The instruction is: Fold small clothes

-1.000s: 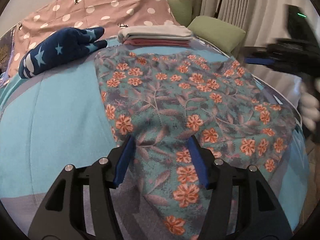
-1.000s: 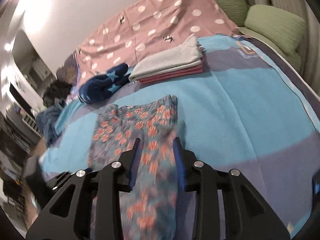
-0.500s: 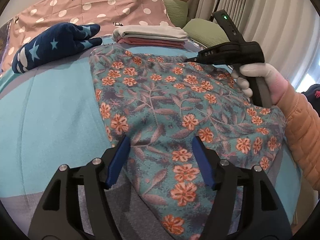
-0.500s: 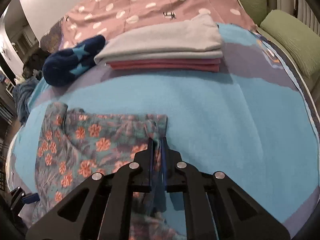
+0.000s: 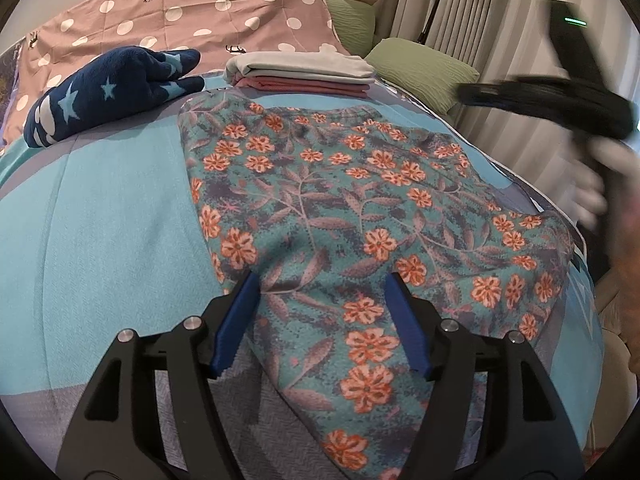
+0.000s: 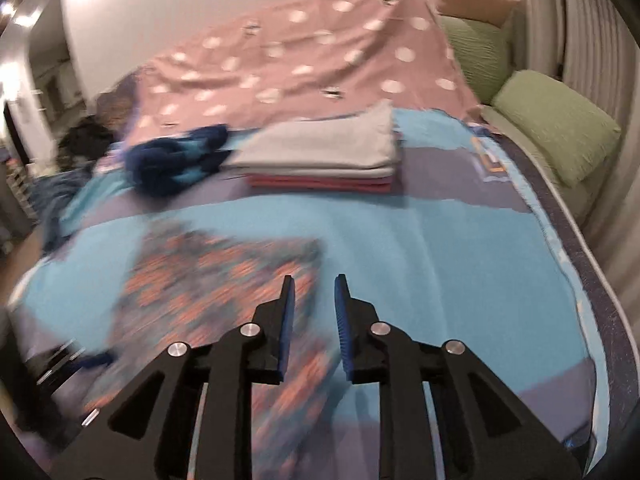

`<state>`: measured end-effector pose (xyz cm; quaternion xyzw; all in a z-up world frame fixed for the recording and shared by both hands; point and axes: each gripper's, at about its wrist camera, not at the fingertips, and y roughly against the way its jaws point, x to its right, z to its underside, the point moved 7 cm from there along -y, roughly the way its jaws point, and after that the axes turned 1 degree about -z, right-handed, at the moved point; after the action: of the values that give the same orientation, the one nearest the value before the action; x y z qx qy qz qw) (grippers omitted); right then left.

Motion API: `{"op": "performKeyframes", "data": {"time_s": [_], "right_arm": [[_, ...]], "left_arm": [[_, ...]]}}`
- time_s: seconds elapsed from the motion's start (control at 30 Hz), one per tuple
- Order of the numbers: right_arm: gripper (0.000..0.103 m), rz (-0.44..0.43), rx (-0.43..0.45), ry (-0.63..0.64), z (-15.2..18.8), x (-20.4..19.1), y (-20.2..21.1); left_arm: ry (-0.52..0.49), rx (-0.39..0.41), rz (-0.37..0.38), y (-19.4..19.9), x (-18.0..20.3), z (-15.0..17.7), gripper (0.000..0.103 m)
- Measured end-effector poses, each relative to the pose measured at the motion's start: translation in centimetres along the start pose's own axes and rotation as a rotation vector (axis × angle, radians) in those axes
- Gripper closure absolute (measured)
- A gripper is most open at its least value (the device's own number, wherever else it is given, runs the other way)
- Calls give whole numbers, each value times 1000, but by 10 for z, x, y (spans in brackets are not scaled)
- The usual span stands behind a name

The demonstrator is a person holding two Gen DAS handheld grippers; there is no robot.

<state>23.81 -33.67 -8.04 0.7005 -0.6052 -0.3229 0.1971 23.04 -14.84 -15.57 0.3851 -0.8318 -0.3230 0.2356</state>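
A teal floral garment [image 5: 340,216] with orange flowers lies spread flat on the blue bed cover [image 5: 100,208]. My left gripper [image 5: 320,284] is open, low over the garment's near end, its blue fingers either side of the cloth. My right gripper [image 6: 314,292] is open and empty, raised above the garment's right edge [image 6: 224,276], which looks blurred. In the left wrist view the right gripper [image 5: 548,100] is a blurred black shape held up at the right, off the cloth.
A stack of folded grey and red clothes [image 5: 300,74] [image 6: 328,160] sits at the far side of the bed. A navy star-print item [image 5: 108,88] lies left of it. Green cushions [image 6: 552,128] and a pink dotted cover [image 5: 180,16] are behind. Curtains hang on the right.
My right gripper, shut at the garment's far corner half a second ago, has opened, let go and lifted away. The left gripper has stayed put, open.
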Motion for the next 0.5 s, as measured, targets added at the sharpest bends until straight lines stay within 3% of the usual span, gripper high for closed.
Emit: {"op": "performKeyframes", "data": {"time_s": [0.13, 0.23, 0.3, 0.5], "right_arm": [[75, -201, -98, 18, 67, -44, 15], [77, -161, -173, -13, 109, -39, -13], [79, -181, -99, -35, 113, -36, -10], [77, -124, -80, -14, 108, -42, 25]], "left_arm": [[2, 0, 2, 0, 0, -1, 35], [5, 2, 5, 0, 0, -1, 35], [10, 4, 9, 1, 0, -1, 35], [95, 3, 72, 33, -3, 15, 35]]}}
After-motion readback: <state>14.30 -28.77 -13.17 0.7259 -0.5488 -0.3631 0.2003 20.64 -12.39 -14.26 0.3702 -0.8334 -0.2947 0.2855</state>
